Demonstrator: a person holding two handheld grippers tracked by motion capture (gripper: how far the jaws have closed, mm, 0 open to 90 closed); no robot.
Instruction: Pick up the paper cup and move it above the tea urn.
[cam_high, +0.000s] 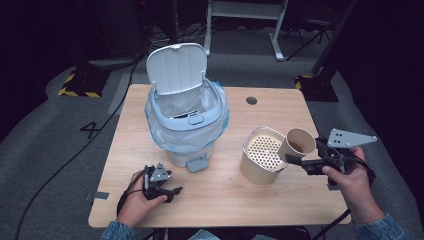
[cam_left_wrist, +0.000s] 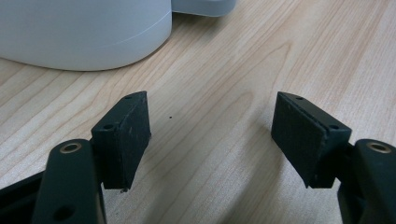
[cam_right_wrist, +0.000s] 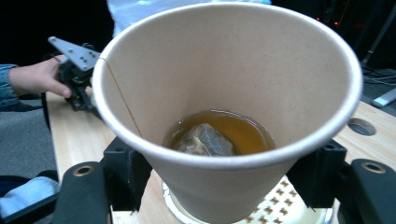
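We work at a pale wooden counter (cam_high: 225, 200) with straight grain and a round cable hole (cam_high: 251, 100) near its far edge. It stands on grey carpet (cam_high: 45, 150), where a black cable (cam_high: 75, 155) trails along the left side, and yellow-and-black hazard tape (cam_high: 75, 92) marks the foot of a stand. Beyond the counter the room is dark; we make out the white legs of another table (cam_high: 277, 30).

At the back left of the counter sits a pale blue pedal bin (cam_high: 186, 125), its lid (cam_high: 176, 67) tipped up and a clear bag (cam_high: 220, 125) folded over its rim. In the left gripper view its rounded base rests on the wood just ahead of our fingers.

Our right gripper (cam_high: 295, 159) holds a paper cup (cam_high: 297, 144) clamped between its fingers (cam_right_wrist: 123, 179), tilted above the rim of a cream canister (cam_high: 260, 160) that has a perforated insert. In the right gripper view the cup holds a little brown tea and a tea bag (cam_right_wrist: 205, 140), with the string (cam_right_wrist: 122, 95) running over the lip.

Our left gripper (cam_high: 172, 192) lies low on the counter near the front left, its fingers (cam_left_wrist: 126, 135) spread wide with only bare wood between them.
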